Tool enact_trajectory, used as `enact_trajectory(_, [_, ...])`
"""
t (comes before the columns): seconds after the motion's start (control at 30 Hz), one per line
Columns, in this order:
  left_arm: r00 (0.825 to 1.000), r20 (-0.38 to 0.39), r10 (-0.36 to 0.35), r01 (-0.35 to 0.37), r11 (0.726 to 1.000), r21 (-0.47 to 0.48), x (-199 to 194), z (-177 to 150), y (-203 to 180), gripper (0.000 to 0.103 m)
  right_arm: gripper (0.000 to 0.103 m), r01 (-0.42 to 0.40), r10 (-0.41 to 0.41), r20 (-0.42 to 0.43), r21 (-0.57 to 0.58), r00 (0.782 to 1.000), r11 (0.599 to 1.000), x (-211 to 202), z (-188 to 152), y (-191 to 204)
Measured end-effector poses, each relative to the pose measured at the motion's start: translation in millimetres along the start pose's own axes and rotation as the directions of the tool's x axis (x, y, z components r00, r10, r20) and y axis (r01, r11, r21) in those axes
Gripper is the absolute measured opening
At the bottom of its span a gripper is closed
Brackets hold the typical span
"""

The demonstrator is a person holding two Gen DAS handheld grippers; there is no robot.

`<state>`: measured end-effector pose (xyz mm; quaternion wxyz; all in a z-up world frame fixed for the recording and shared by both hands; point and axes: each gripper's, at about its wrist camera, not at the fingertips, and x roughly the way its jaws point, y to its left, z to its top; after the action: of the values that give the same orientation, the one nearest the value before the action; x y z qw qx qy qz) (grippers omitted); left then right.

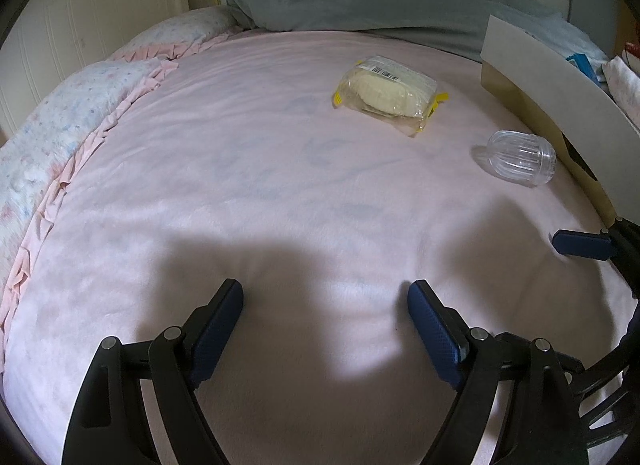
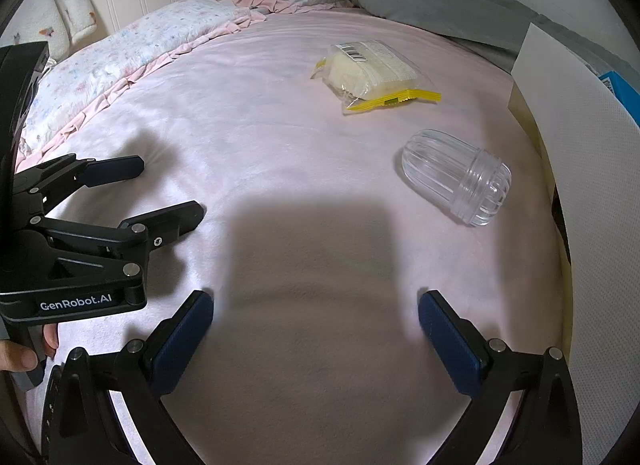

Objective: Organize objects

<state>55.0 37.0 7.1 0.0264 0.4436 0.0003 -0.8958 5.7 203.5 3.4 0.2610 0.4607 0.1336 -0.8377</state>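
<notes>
Clear jar and snack packet lie untouched; your left gripper and right gripper, both spread empty, must next reach and grasp.

**Tongs and hand: pose and state**

Left tongs: blue-padded fingers spread wide, nothing between them, held low and level. Right tongs: fingers equally parted, gripping nothing, level beside the left pair. Left hand: thumb and fingertip visible, wrapped on the left tongs' handle.
</notes>
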Motion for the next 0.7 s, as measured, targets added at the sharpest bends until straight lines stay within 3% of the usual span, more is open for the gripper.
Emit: enact_trajectory(0.7, [1.0,0.001,0.001,-0.001,1.0,0.003,0.3,-1.7,2.0,0.085,0.103,-0.001,0.001,0.0,-0.001,1.0,1.0,0.0,1.6,-1.3])
